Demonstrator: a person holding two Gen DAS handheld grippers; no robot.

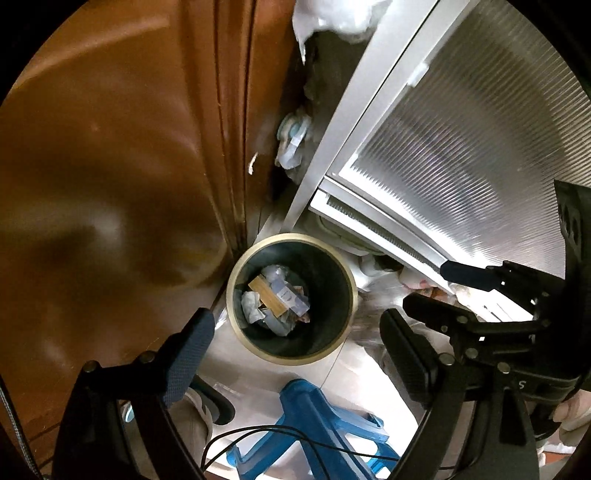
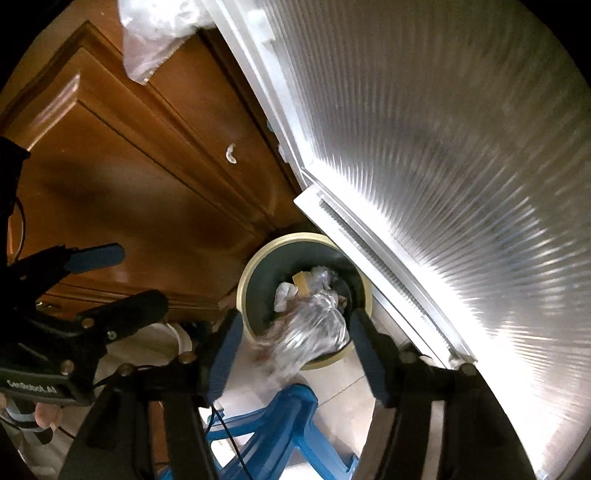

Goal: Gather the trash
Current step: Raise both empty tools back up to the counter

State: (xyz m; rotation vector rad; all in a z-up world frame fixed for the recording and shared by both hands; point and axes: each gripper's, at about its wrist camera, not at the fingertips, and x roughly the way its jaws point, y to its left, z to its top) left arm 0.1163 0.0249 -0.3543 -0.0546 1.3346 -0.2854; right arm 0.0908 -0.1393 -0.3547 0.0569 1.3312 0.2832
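A round dark bin with a cream rim (image 1: 236, 273) stands on the floor between a wooden cabinet and a ribbed glass door; it holds crumpled paper, a wooden piece and wrappers (image 1: 275, 295). My left gripper (image 1: 295, 332) is open and empty above the bin. In the right wrist view the bin (image 2: 258, 295) lies below my open right gripper (image 2: 295, 332). A blurred clear plastic bag (image 2: 306, 336) is between its fingers, over the bin's near rim, touching neither pad. The right gripper also shows in the left wrist view (image 1: 424, 288), open.
A brown wooden cabinet (image 1: 110, 166) is on the left. A ribbed glass door with a white frame (image 2: 443, 184) is on the right. A blue plastic stool (image 1: 306, 432) stands below the bin. A plastic bag (image 2: 155, 33) hangs above.
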